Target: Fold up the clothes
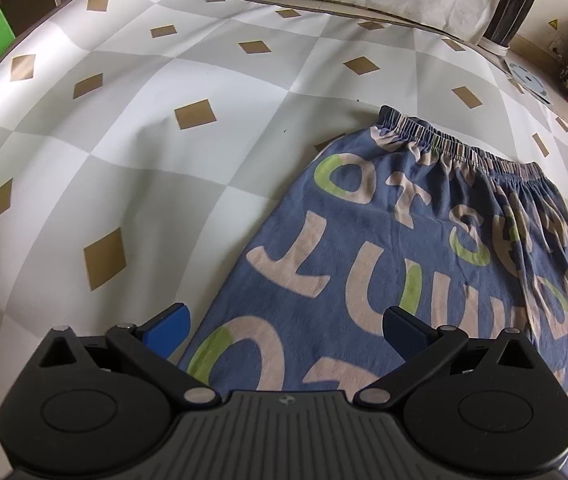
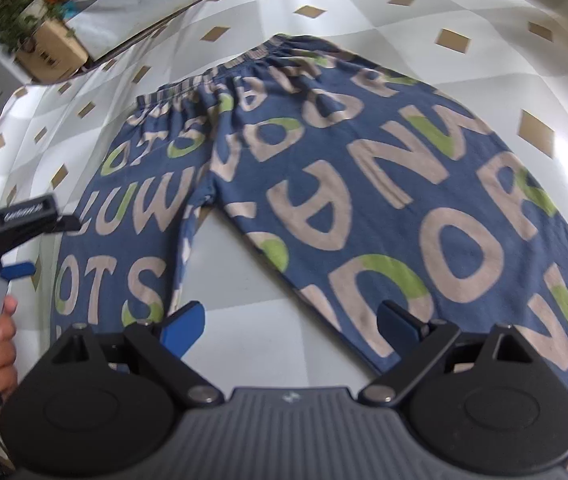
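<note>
Blue trousers (image 2: pixel 344 168) with large beige and green letters lie flat on the checked cloth, waistband (image 2: pixel 220 68) at the far end and the two legs spread apart toward me. In the left wrist view the trousers (image 1: pixel 404 240) show the left leg and waistband (image 1: pixel 456 148). My left gripper (image 1: pixel 284 328) is open and empty, hovering over the left leg's outer edge. It also shows in the right wrist view (image 2: pixel 20 248), held by a hand. My right gripper (image 2: pixel 292 324) is open and empty above the gap between the legs, by the right leg's inner edge.
The checked grey and white tablecloth (image 1: pixel 124 120) with brown diamonds covers the table. A dark planter (image 1: pixel 512 4) and boxes stand beyond the far edge. A plant on a cardboard box (image 2: pixel 52 48) stands at the far left in the right wrist view.
</note>
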`<state>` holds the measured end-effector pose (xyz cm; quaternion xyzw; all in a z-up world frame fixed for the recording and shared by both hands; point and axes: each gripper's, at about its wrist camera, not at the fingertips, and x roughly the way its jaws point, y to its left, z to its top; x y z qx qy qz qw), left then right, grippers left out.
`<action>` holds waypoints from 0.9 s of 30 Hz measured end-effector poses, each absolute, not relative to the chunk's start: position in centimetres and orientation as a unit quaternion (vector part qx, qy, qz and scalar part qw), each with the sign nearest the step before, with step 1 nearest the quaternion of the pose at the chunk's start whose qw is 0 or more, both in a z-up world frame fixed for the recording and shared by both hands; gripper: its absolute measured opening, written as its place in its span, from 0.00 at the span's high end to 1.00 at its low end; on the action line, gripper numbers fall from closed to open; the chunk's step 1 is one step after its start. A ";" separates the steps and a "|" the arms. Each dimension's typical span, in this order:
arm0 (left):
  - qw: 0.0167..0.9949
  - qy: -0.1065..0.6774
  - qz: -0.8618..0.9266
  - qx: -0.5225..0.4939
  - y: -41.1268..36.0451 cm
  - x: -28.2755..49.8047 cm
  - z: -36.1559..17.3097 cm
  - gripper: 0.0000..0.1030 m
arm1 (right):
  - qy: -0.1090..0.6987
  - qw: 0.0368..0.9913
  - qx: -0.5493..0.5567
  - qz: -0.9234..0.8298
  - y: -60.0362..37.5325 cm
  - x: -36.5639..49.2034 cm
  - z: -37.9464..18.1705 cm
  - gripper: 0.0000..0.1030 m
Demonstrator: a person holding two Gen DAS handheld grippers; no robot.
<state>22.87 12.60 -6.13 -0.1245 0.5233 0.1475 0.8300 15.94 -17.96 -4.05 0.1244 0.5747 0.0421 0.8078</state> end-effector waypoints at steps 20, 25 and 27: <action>0.822 0.528 0.189 -0.097 12.9 24.7 -9.2 0.00 | 0.587 0.799 0.113 0.065 -16.0 16.8 -4.7 0.10; 0.826 0.521 0.199 -0.083 13.1 24.8 -9.2 0.00 | 0.589 0.798 0.116 0.059 -16.3 16.9 -4.7 0.10; 0.827 0.518 0.202 -0.084 13.4 24.8 -9.2 0.00 | 0.588 0.798 0.119 0.057 -16.4 16.9 -4.7 0.10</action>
